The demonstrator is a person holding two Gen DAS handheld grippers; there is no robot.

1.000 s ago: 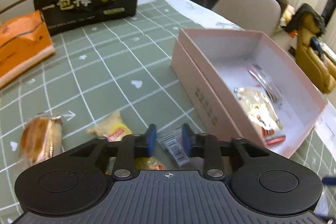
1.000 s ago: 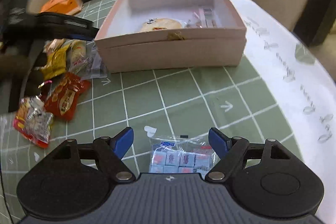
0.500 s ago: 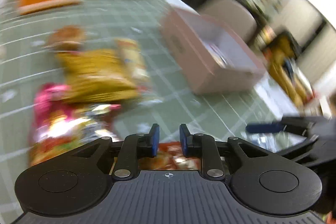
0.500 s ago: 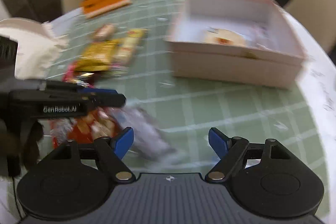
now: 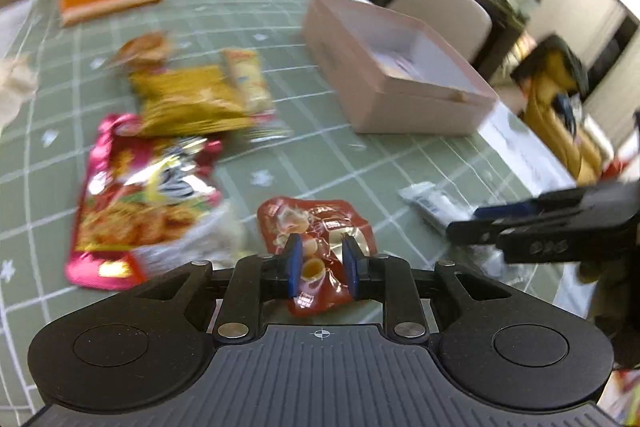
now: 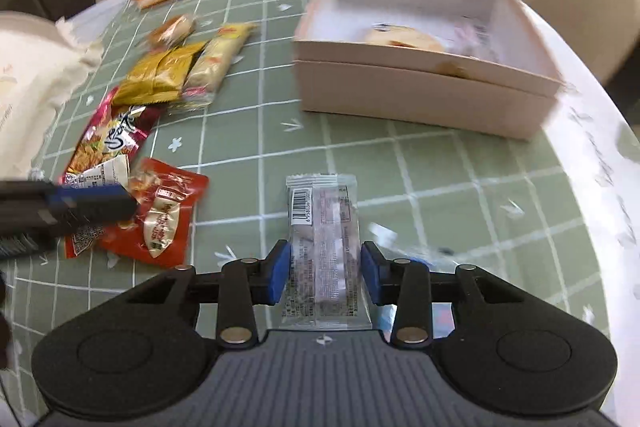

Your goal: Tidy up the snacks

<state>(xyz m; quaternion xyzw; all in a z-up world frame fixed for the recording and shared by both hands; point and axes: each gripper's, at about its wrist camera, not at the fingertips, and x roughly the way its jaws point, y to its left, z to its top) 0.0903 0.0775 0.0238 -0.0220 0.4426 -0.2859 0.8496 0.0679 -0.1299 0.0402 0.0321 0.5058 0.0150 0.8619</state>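
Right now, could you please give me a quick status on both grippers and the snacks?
Left gripper shut, red foil pouch between its pads. Right gripper closing around clear barcoded wrapper. Pink cardboard box open, path clear.

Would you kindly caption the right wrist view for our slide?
Right gripper closing around a clear packet on the table, pink box beyond.
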